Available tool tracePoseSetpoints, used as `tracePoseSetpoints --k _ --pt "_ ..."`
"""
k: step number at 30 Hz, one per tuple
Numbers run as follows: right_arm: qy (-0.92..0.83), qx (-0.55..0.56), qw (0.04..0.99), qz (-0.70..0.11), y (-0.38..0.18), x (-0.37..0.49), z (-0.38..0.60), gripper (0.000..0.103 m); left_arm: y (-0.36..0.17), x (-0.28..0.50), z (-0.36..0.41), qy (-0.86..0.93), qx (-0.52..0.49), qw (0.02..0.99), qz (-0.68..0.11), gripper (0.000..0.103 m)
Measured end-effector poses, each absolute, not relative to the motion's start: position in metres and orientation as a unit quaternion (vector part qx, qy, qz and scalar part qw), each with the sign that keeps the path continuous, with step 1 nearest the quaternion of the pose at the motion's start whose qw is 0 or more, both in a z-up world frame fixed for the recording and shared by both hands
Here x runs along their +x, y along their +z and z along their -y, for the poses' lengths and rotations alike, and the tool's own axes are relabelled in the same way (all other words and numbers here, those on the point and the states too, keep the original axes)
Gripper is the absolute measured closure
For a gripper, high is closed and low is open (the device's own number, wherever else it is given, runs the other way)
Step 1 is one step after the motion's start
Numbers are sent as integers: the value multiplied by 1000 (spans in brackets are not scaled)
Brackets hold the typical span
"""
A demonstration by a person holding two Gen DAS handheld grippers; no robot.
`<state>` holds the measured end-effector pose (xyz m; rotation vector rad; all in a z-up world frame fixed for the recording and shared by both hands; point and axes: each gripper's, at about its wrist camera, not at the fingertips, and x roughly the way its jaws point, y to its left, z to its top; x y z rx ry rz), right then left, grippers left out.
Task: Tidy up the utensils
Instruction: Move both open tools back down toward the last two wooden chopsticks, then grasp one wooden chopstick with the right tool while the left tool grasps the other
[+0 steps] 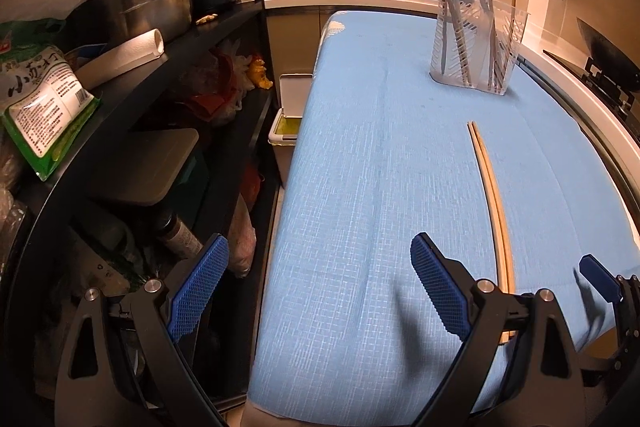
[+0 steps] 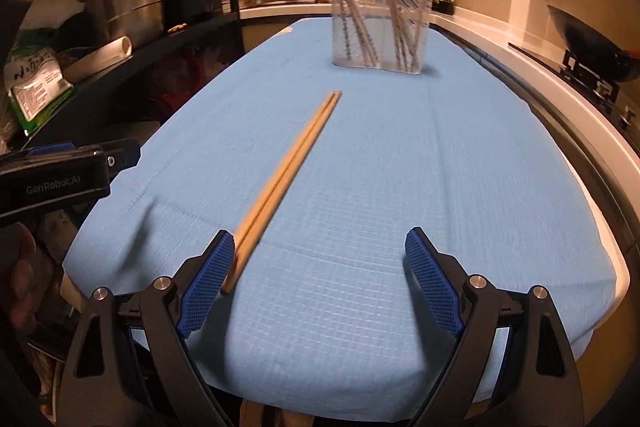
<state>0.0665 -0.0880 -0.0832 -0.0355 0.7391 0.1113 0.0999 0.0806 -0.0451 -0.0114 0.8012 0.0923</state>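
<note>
The right gripper [image 2: 320,263] stands wide open above the near end of the tabletop, nothing pressed between its blue ribbed pads. A pair of long pale wooden chopsticks [image 2: 288,171] lies flat on the light blue woven cloth [image 2: 460,187] covering the tabletop. Their near ends sit right against the inner face of the left-hand pad, and they run away from the gripper, slanting toward the far right. Whether the pad actually touches them is hard to tell.

The left gripper [image 1: 320,291] is open too, with nothing between its pads. It hangs off the tabletop's left edge, and the same chopsticks [image 1: 490,195] lie just outside its right-hand finger.

The chopsticks look light, stiff and smooth. They would probably roll or scissor apart if pinched near one tip. A hold across both sticks at about mid-length, with the pads squeezing them together, seems the safest choice.

Straight ahead, at the far end of the cloth, stands a clear slotted plastic utensil holder [image 2: 380,27]. It already contains several upright chopsticks and, in the left wrist view, a pale spoon-like handle. There looks to be room for this pair.
</note>
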Motion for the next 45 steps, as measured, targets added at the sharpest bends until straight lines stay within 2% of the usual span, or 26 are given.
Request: tracePoseSetpoints --k 7,11,16,18,19,21,22,23,24,25,45 --pt "25 -36 930 -364 -87 70 85 17 -48 96 -95 57 -15 917 -394 14" --pt "25 -7 927 -374 -88 69 94 17 -48 98 -97 57 -23 917 -395 14" --pt "23 -36 931 -362 -89 66 87 17 -50 98 -92 50 -16 917 -396 14" --pt "35 -32 932 -360 -89 66 88 28 -51 98 -90 47 -14 917 -396 14" --pt "49 -26 932 -358 -88 64 89 40 -51 98 -89 46 -14 917 -397 14" --pt "61 -24 933 -353 -88 59 92 50 -51 97 -87 44 -14 917 -397 14" --pt "72 -21 934 -350 -88 56 94 62 -51 97 -86 43 -13 917 -397 14" --pt "80 -22 935 -344 -88 53 96 81 -51 98 -85 42 -13 917 -398 13" --pt "87 -27 936 -339 -89 50 96 91 -51 97 -84 40 -13 917 -397 14" --pt "91 -33 937 -336 -89 49 97 96 -51 97 -82 39 -14 917 -397 14" --pt "-15 26 950 -311 -91 44 195 96 -66 87 24 -77 -27 911 -404 13"
